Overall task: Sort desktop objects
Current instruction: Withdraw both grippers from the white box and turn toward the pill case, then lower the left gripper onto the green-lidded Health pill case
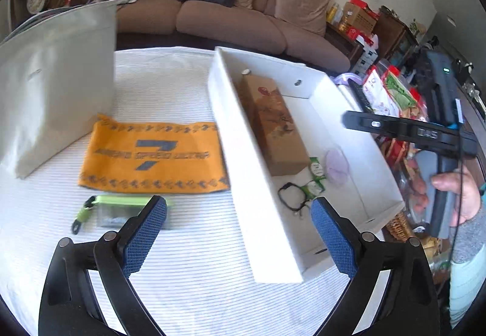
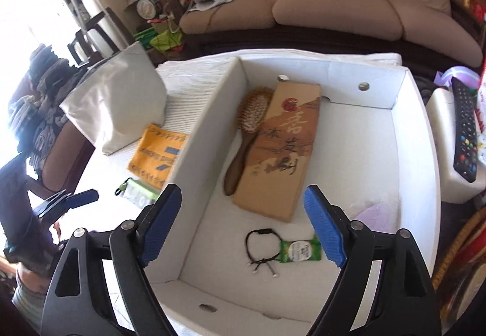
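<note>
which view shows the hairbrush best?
Right wrist view: the wooden hairbrush lies fully visible in the white box, beside the brown carton. In the left wrist view the box's near wall hides it; only the carton shows.

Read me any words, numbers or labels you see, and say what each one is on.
"7": big numeral on the orange cloth; the line across it is too blurred.
"045", roughly: on the right gripper.
Brown box: brush-style Chinese characters, not legible.
Green sachet: round label too small.
</note>
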